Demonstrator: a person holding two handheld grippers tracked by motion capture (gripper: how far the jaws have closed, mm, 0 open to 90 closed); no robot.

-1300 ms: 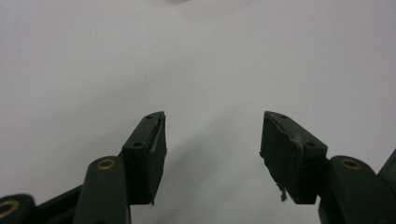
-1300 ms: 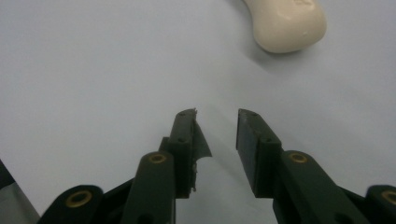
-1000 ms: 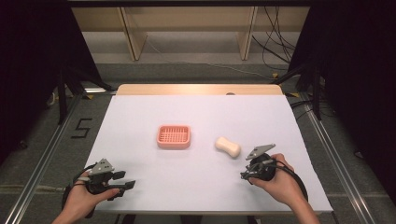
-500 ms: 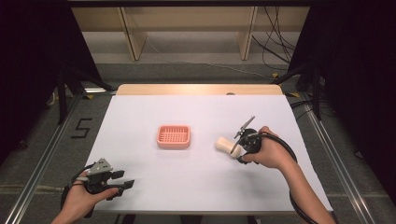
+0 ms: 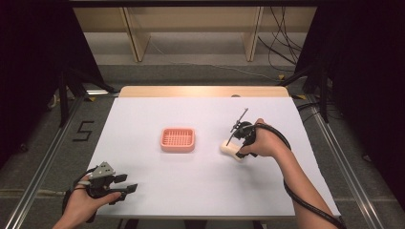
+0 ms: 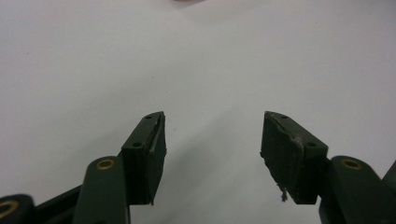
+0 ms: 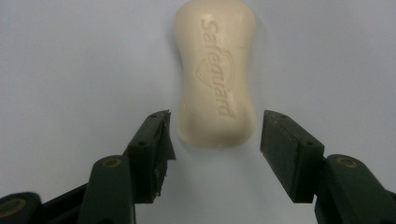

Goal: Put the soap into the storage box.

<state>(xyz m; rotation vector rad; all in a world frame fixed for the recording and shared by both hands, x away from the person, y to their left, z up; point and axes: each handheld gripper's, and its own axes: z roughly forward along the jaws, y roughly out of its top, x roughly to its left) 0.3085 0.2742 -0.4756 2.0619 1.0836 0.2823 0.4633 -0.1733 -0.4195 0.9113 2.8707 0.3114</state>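
Lying flat on the white bench [image 5: 200,200], the cream soap bar [image 7: 215,74] rests right of centre, its embossed face turned up and its long axis running away from the right gripper [image 7: 215,135]. In the right gripper view the near end of the bar sits just between the tips of the two black fingers [image 7: 154,144], with a gap showing on each side — the pads do not press on it. Those fingers have just been opening and now stand spread wide, released, with the bar's end between them but ungripped. In the high view the right hand [image 5: 265,143] holds that gripper just right of the soap bar [image 5: 229,149], its black cable trailing back along the forearm.

A salmon-pink soap dish [image 5: 177,139] with a slotted floor stands near the middle of the bench, well apart from the bar on its left and empty.

The left gripper [image 5: 125,187] rests at the near left corner of the bench in the left hand [image 5: 88,200]. Its own view shows its fingers [image 6: 147,154] spread apart — released — over bare white surface.
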